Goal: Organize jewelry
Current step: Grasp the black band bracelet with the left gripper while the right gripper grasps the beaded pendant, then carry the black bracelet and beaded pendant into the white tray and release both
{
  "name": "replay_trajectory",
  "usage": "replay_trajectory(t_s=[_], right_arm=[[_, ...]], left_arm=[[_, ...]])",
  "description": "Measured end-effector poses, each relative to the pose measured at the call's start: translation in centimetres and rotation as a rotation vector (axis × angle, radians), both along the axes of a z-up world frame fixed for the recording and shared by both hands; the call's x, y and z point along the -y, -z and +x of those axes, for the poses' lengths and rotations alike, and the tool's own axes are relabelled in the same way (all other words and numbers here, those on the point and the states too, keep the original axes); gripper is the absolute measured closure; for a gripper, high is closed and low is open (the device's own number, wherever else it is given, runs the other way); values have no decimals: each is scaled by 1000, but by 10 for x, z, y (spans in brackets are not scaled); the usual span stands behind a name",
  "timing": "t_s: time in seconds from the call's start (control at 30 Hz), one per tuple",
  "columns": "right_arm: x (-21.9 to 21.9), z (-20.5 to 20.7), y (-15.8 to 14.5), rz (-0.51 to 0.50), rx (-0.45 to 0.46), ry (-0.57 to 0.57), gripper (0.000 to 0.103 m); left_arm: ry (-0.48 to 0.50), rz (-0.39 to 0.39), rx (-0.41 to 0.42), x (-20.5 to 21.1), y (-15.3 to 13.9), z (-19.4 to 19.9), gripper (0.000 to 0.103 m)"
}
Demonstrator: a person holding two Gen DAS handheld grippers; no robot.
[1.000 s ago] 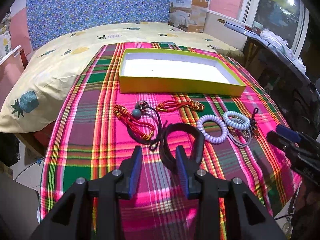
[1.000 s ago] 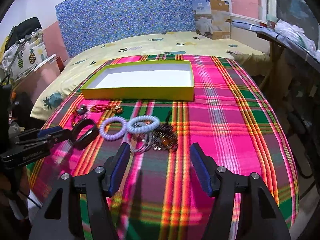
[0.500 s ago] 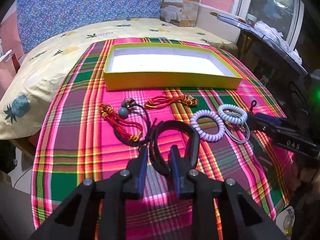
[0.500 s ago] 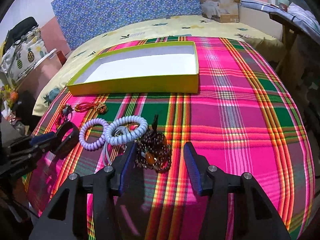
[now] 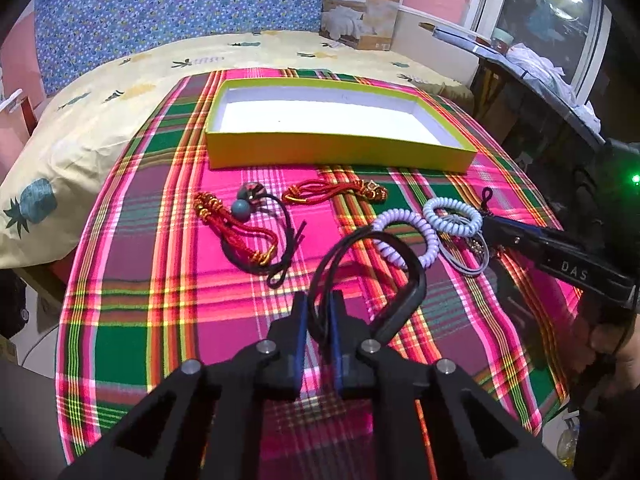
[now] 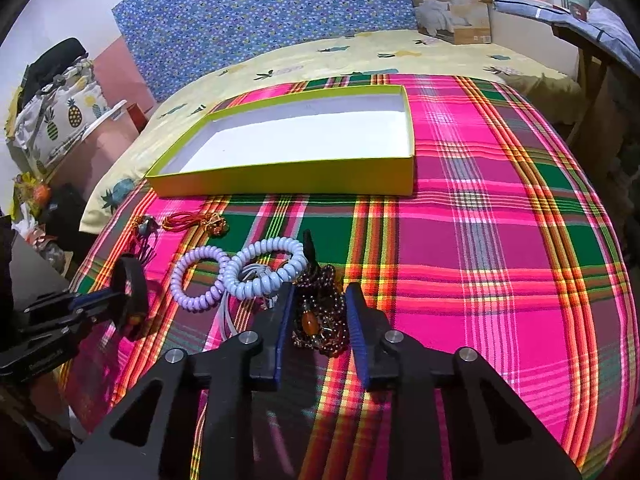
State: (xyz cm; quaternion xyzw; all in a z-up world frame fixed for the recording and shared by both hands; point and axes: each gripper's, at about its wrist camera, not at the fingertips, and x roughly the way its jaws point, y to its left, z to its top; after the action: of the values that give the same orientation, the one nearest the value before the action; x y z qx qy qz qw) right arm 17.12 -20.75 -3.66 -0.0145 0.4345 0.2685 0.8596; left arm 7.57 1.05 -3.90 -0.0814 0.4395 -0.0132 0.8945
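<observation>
- Left gripper [image 5: 319, 312]: jaws closing, blue pads pinching the black bangle [image 5: 404, 280]; the band stands up off the plaid cloth [image 5: 160, 280], looped toward the right of the jaws. Near-middle of the cloth, close to its near edge.
- Right gripper [image 6: 318, 316]: jaws closing around the brown bead bracelet [image 6: 320, 320] with its amber bead; pads hug the pile on both sides, firm contact cannot be told. Beads lie on the cloth.
- Yellow box [image 5: 340, 152]: open, white inside, nothing in it, at the far end of the plaid cloth, centred.
- Lilac coil tie [image 5: 404, 236] and pale blue coil tie [image 5: 452, 216]: side by side, touching, between box and grippers, toward the cloth's right edge. Grey loops [image 5: 468, 256] lie under the blue one.
- Red cord bracelet [image 5: 236, 228] with gold beads: left-middle of the cloth, over a black cord [image 5: 280, 240] carrying a teal bead [image 5: 240, 206].
- Second red cord piece [image 5: 332, 192]: just in front of the box's near wall.
- Plaid cloth covers a bed with a yellow pineapple sheet [image 5: 100, 112]; blue patterned headboard [image 5: 180, 8] behind.
- Cardboard package [image 5: 362, 12] at the bed's far right corner.
</observation>
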Motion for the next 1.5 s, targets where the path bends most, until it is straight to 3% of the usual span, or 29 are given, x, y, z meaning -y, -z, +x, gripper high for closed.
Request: replay_trajectory(t_s=[0.4,0.47,1.0,1.27,1.5], right_arm=[[13,-9,-6,23,13,23,85],[15,-11,-9,25,19,28,93],[14,-20,-41,39,92,29,94],[-1,0,-68,54,145,3,94],[-22,45,-75,32,172,-11,94]], left_arm=[[3,1,11,1,-3,0,94],[5,-1,17,1,-6,-2,94],[8,16,75,-4,-38,-4,94],[-8,53,101,-18,-58,33,94],[-26,98,104,-34,-64,83,94]])
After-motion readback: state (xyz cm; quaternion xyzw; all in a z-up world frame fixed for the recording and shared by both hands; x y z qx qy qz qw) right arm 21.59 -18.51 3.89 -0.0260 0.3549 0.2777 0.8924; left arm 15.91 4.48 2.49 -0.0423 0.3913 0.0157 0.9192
